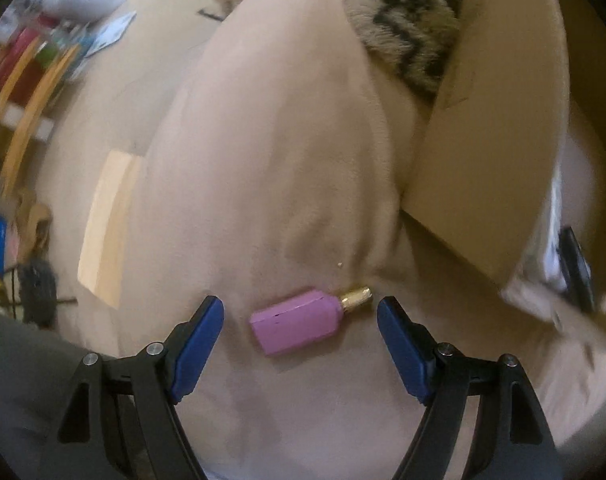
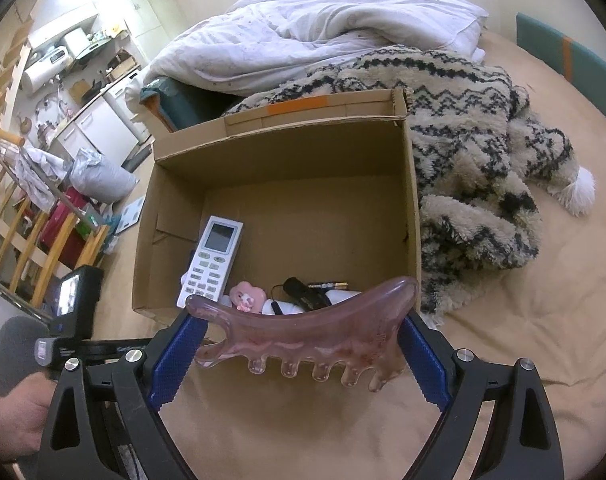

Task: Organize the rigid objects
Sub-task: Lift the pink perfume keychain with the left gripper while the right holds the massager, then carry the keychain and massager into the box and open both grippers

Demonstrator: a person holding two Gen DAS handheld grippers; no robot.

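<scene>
A pink bottle with a gold cap (image 1: 299, 320) lies on its side on the beige bed sheet. My left gripper (image 1: 301, 334) is open, one finger on each side of the bottle, not touching it. My right gripper (image 2: 299, 340) is shut on a translucent pink comb-shaped massage tool (image 2: 303, 336), held just in front of the near wall of an open cardboard box (image 2: 279, 148). Inside the box lie a white remote control (image 2: 211, 256), a pink heart-shaped item (image 2: 245, 296), a black device (image 2: 307, 294) and batteries (image 2: 329, 285).
A beige pillow (image 1: 279, 120) lies beyond the bottle, with the box wall (image 1: 483, 140) at its right. A patterned fluffy blanket (image 2: 475, 152) and a white duvet (image 2: 323, 32) lie beside and behind the box. Wooden railings (image 2: 23, 240) stand to the left.
</scene>
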